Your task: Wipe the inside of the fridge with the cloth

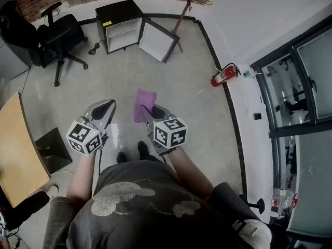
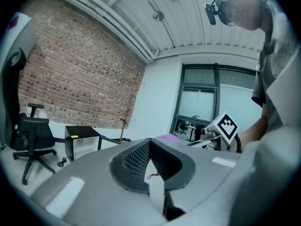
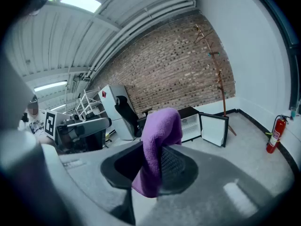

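Note:
A small black fridge (image 1: 122, 25) stands on the floor against the far wall, its door (image 1: 158, 40) swung open to the right. It is a few steps ahead of me. My right gripper (image 1: 149, 111) is shut on a purple cloth (image 1: 144, 106), which folds up over the jaws in the right gripper view (image 3: 160, 126). My left gripper (image 1: 106, 109) hangs beside it at the same height, shut, with only a stray purple thread (image 2: 151, 175) at its pads. Both point toward the fridge (image 3: 190, 121), held well above the concrete floor.
A black office chair (image 1: 57, 35) stands left of the fridge. A wooden table (image 1: 15, 149) and a black box (image 1: 52, 149) are at my left. A coat stand (image 1: 184, 7) leans by the fridge door. A red fire extinguisher (image 1: 224, 75) sits by the right wall, beside glass panels (image 1: 295, 87).

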A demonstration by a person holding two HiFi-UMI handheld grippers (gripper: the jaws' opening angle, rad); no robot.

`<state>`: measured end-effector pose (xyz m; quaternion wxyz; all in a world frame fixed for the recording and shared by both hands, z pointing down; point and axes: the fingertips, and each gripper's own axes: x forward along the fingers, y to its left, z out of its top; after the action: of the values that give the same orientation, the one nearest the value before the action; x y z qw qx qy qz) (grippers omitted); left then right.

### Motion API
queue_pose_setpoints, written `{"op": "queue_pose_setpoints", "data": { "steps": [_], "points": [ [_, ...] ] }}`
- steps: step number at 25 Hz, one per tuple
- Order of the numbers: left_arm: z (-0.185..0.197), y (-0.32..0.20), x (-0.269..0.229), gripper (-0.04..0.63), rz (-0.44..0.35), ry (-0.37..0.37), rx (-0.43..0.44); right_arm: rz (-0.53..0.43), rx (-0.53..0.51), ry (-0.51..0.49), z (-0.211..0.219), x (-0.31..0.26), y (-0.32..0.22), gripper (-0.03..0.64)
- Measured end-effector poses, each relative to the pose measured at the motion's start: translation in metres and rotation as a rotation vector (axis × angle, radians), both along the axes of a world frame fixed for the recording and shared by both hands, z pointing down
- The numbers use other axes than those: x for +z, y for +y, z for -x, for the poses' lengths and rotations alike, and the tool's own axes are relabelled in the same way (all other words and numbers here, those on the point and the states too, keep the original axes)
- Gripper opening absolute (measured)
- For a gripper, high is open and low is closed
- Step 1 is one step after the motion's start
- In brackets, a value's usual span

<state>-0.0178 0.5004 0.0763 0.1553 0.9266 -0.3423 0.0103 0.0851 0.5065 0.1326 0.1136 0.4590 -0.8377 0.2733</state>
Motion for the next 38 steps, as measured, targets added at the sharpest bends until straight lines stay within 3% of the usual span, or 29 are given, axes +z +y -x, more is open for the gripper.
{"op": "queue_pose_setpoints", "data": {
  "steps": [9,17,29,38],
  "points": [
    [0.018,0.002,0.002,0.017,0.007,0.018,-0.015,0.002,-0.009,0.001,0.024,0.003,0.011,0.072],
    [0.022,0.015,0.009,0.017,0.009,0.022,0.033,0.004,0.001,-0.013,0.037,0.007,0.018,0.072],
    [0.055,0.025,0.04,0.017,0.079,0.022,0.045,0.025,0.122,-0.108,0.035,0.026,0.032,0.075],
    [0.054,-0.031,0.051,0.017,0.09,0.009,-0.016,0.051,0.07,-0.126,0.027,0.045,-0.042,0.075]
  ]
}}
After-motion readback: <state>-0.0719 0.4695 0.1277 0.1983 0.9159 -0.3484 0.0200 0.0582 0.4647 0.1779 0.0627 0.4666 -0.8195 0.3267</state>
